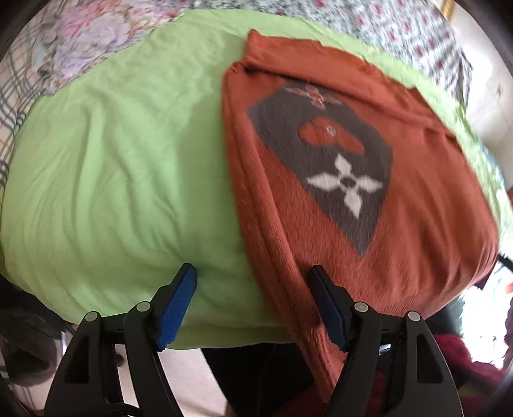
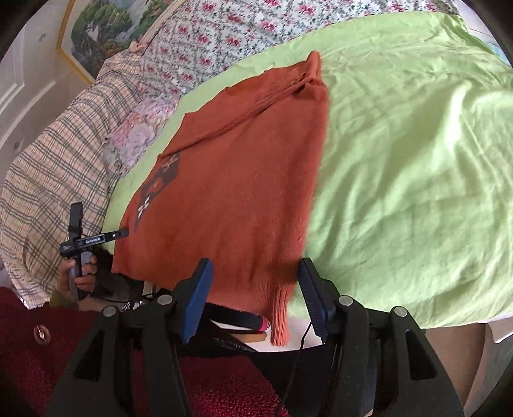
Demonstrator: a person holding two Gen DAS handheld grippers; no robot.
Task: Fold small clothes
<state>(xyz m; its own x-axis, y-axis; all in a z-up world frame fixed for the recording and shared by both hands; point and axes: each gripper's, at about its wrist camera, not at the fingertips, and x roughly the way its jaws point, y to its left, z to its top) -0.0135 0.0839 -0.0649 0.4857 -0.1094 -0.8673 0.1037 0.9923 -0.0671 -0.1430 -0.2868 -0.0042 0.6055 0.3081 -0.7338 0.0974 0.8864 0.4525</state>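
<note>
An orange knit sweater (image 1: 416,199) with a grey patch and a white flower motif lies flat on a light green sheet (image 1: 112,176); one side is folded over. It also shows in the right wrist view (image 2: 231,192), its ribbed cuff (image 2: 280,320) hanging over the near edge. My left gripper (image 1: 253,282) is open and empty, at the sweater's near left edge. My right gripper (image 2: 255,272) is open and empty, straddling the sweater's near hem. The left gripper also shows at far left in the right wrist view (image 2: 80,231), held in a hand.
The green sheet (image 2: 416,160) covers a bed with a floral quilt (image 2: 240,29) and a plaid blanket (image 2: 48,176). A framed picture (image 2: 105,29) hangs behind. A dark red rug (image 2: 224,391) lies below the near edge.
</note>
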